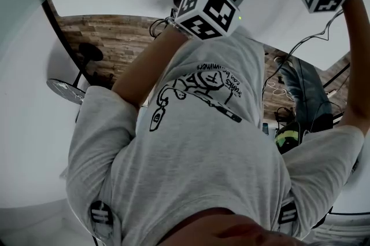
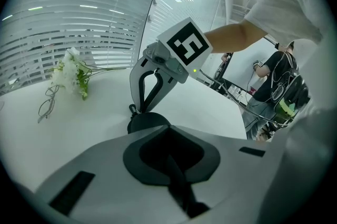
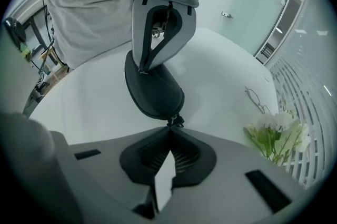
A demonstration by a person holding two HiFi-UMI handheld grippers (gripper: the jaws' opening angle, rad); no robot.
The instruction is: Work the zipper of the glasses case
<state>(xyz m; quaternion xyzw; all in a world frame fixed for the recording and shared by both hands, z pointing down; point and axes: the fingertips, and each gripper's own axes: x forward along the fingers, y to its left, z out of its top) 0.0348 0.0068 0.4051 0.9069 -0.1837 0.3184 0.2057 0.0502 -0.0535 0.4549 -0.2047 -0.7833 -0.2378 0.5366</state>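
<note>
Your left gripper (image 2: 167,132) clamps the glasses case (image 3: 155,91); your right gripper (image 3: 169,130) pinches its zipper pull (image 3: 175,122). There's open table (image 3: 221,72) all round, which the head view misses.

Dark, oval glasses case (image 3: 154,88) hangs closed in the air.

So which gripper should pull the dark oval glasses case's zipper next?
Right. The right gripper is shut on the small dark zipper pull; the left gripper clamps the dark oval glasses case at its other end.

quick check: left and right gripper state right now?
left gripper: jaws shut on the glasses case.
right gripper: jaws shut on the zipper pull.
</note>
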